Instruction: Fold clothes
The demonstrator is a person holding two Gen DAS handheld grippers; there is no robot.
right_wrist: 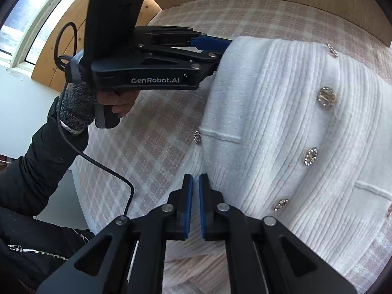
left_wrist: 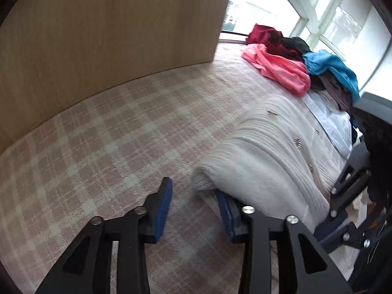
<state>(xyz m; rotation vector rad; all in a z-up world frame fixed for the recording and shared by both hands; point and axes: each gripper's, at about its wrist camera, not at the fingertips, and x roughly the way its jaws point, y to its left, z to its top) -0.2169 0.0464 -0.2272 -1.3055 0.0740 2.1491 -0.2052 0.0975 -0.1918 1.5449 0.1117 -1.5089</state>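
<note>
While the left wrist view is taken first, the left gripper [left_wrist: 194, 210] is seen with its blue-padded fingers spread wide, the right-hand finger tucked under the rolled edge of a white ribbed knit cardigan with jewelled buttons [left_wrist: 276, 152], which lies on a pink and cream plaid bed cover [left_wrist: 117, 132]. Nothing is pinched between the pads. Beyond the cardigan, a heap of pink, red, black and blue clothes [left_wrist: 294, 61] is piled near a bright window [left_wrist: 343, 17], and a pale wooden panel [left_wrist: 110, 24] stands along the far edge of the cover. At the right edge, part of the other black gripper is visible beside the cardigan. In the right wrist view, the right gripper [right_wrist: 196, 208] is shown with its fingers nearly pressed together, a narrow gap left between the pads; whether fabric is caught there cannot be told. The cardigan's hem lies just ahead of the tips. The left gripper, held by a gloved hand [right_wrist: 80, 107], meets the cardigan's far folded edge.
</note>
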